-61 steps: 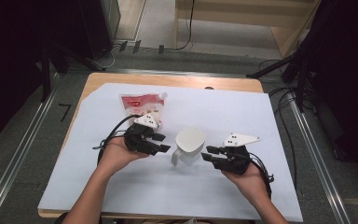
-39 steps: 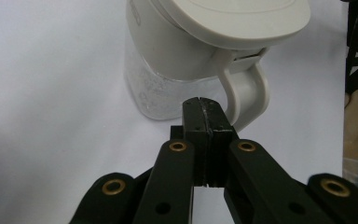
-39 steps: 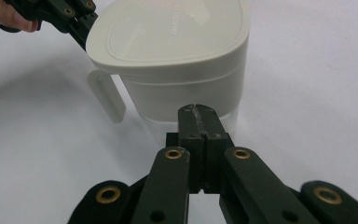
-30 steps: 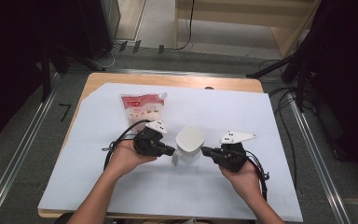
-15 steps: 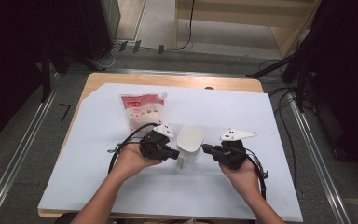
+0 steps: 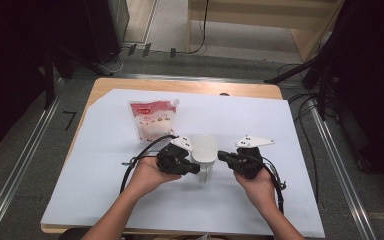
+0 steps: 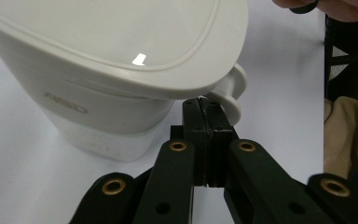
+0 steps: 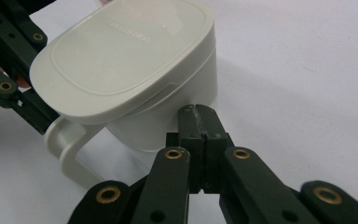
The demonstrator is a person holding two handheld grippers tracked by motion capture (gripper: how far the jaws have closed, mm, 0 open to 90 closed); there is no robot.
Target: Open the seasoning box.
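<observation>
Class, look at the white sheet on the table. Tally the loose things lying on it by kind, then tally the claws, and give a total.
Lidded white jug: 1
Red-and-white pouch: 1
Claws, both shut, left claw and right claw: 2
Total: 4
</observation>
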